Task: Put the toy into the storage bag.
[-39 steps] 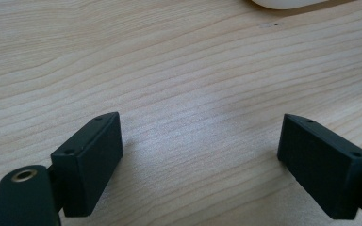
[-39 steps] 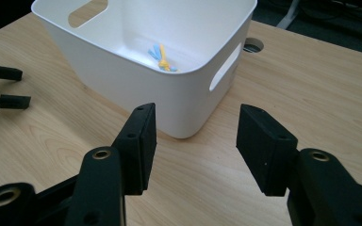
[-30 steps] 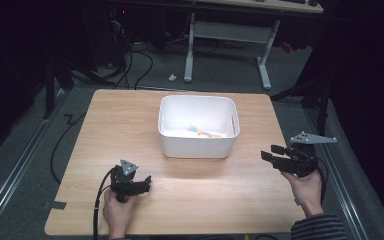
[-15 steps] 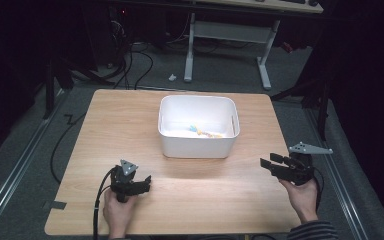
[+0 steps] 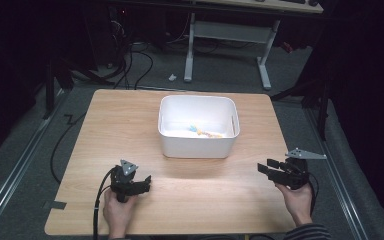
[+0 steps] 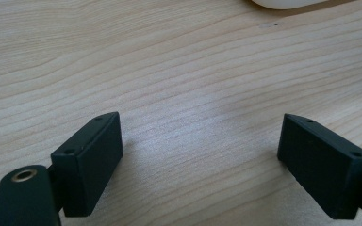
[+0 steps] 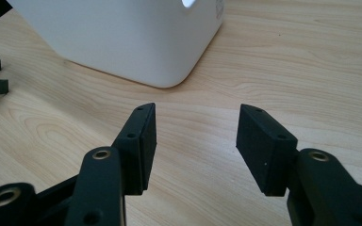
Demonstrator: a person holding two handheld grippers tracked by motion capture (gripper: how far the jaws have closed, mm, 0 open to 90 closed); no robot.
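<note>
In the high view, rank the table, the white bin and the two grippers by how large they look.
1. table
2. white bin
3. right gripper and left gripper: these look about alike, so I leave them unranked.

Light wooden table (image 5: pixel 105 130), rectangular with rounded corners, is being seen from above against grey floor (image 5: pixel 30 150). White rectangular tub (image 5: pixel 197 145) is being carried directly on the table, toward its far middle; small coloured items (image 5: pixel 202 132) are lying inside, too small to be identified. The near half of the tabletop is being lit brightly. Wood grain is being shown clearly in both gripper views.
</note>
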